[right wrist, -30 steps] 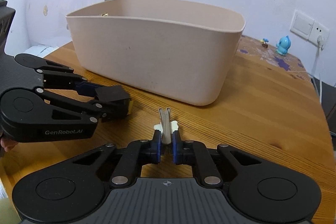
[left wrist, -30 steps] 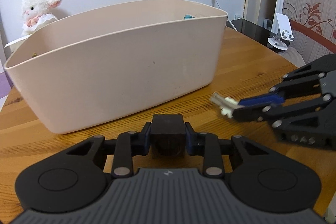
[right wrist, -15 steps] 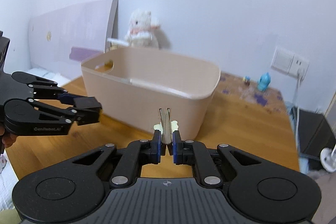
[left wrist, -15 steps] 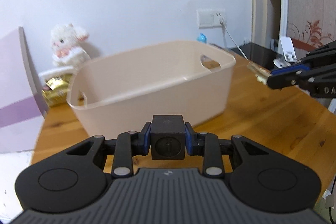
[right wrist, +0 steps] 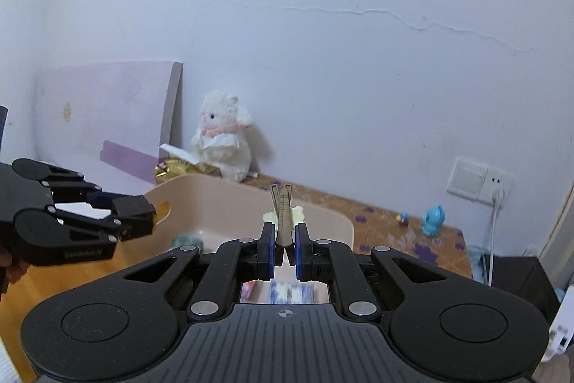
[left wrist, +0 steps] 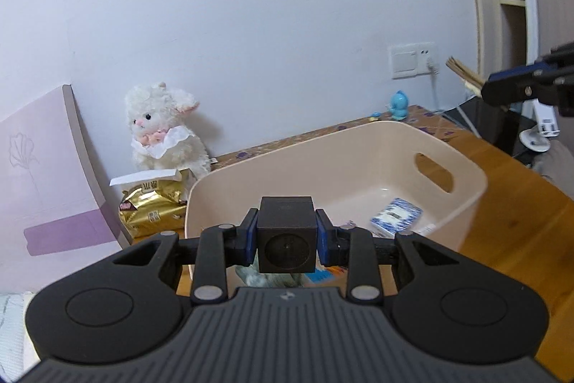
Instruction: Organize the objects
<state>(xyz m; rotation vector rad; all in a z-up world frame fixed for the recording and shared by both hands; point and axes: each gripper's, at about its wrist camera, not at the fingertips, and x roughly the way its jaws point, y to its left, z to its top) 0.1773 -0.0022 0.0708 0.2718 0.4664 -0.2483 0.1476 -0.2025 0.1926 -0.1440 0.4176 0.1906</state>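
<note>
My left gripper (left wrist: 286,239) is shut on a small black cube (left wrist: 286,234), held above the near rim of the beige plastic bin (left wrist: 473,182). From the right wrist view, that same left gripper (right wrist: 134,216) shows at the left, over the bin's (right wrist: 333,221) left end. My right gripper (right wrist: 285,252) is shut on a tan hair clip (right wrist: 282,212) with a pale yellow ornament, above the bin's near wall. The clip (left wrist: 462,70) also shows at the upper right in the left wrist view. Inside the bin lie a blue-and-white packet (left wrist: 396,216) and other small items.
A white plush lamb (left wrist: 165,128) and a gold snack bag (left wrist: 152,207) sit behind the bin by the wall. A lilac board (left wrist: 46,167) leans at the left. A small blue figurine (left wrist: 399,104) stands near the wall socket (left wrist: 412,60). The wooden table (left wrist: 520,203) extends right.
Both grippers have risen from table height to above the bin's rim, each still holding its object. The bin's inside has come into view.
</note>
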